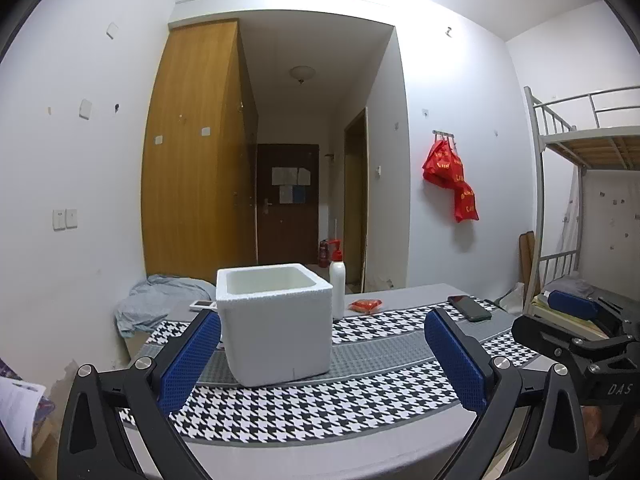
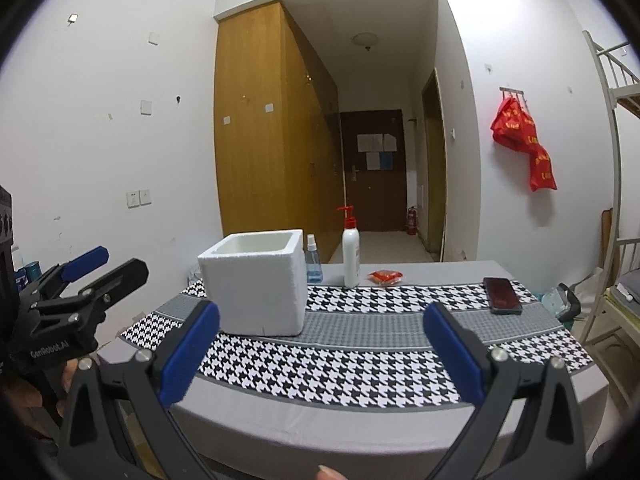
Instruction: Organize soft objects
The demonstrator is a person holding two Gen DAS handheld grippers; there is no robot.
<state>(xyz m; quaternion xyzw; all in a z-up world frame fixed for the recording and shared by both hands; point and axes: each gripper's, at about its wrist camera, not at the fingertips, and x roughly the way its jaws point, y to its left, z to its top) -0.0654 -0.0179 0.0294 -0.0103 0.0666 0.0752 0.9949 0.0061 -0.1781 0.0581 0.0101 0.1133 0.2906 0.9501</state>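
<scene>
A white foam box stands open-topped on a houndstooth cloth on the table; it also shows in the right wrist view. A small red soft packet lies behind it to the right, also seen from the right wrist. My left gripper is open and empty, low over the table's near edge, just in front of the box. My right gripper is open and empty, right of the box, above the cloth.
A white pump bottle and a blue spray bottle stand behind the box. A dark phone lies at the right of the cloth. A crumpled grey-blue cloth lies beyond the table's left. A bunk bed stands at the right.
</scene>
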